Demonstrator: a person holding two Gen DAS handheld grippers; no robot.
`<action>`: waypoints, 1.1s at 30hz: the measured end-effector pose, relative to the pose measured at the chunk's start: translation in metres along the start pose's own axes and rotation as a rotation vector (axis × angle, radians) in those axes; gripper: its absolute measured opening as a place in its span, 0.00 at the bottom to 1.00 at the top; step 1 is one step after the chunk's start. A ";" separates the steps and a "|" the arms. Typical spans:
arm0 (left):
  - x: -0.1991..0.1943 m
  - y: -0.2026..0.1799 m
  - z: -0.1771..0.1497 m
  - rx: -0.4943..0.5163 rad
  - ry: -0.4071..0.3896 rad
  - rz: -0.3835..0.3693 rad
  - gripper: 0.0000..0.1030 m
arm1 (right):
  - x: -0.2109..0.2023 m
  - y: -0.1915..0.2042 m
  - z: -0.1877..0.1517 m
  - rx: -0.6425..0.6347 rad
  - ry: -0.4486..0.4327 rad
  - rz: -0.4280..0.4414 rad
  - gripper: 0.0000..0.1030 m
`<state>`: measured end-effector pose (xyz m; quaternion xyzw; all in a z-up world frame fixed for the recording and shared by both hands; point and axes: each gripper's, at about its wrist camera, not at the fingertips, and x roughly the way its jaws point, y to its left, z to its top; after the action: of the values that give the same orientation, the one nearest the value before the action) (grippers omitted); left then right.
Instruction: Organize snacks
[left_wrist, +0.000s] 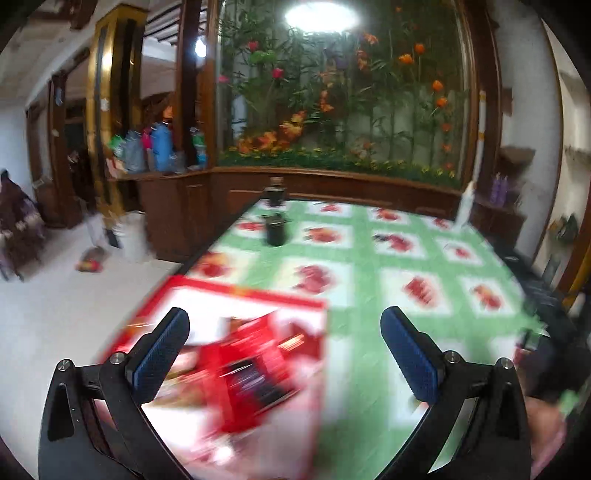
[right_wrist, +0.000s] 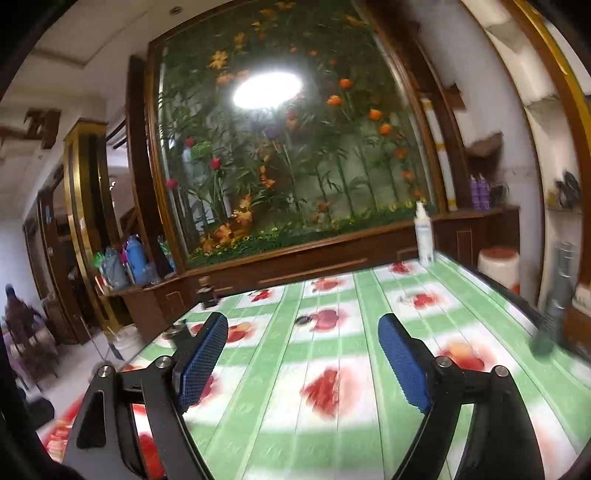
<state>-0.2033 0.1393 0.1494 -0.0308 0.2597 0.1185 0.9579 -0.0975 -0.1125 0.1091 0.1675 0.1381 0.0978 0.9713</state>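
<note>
Both my left gripper (left_wrist: 284, 343) and right gripper (right_wrist: 303, 354) gape wide, holding nothing, so I'd pinch that light, crinkly red snack packet (left_wrist: 251, 373) by its edge.

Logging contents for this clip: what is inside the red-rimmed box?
The red-rimmed box holds a red snack packet on a white floor. Motion blur hides any print, and whatever lies beneath the packet is covered.
</note>
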 end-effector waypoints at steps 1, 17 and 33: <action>-0.009 0.009 -0.003 -0.006 0.010 -0.004 1.00 | -0.020 0.006 -0.007 0.016 0.016 0.013 0.85; -0.088 0.102 -0.053 -0.031 -0.018 0.098 1.00 | -0.191 0.171 -0.080 -0.297 0.106 0.231 0.89; -0.053 0.045 -0.072 0.146 0.148 0.123 1.00 | -0.178 0.125 -0.079 -0.230 0.107 0.086 0.89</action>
<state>-0.2939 0.1626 0.1142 0.0465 0.3392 0.1552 0.9267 -0.3071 -0.0159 0.1238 0.0555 0.1703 0.1633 0.9702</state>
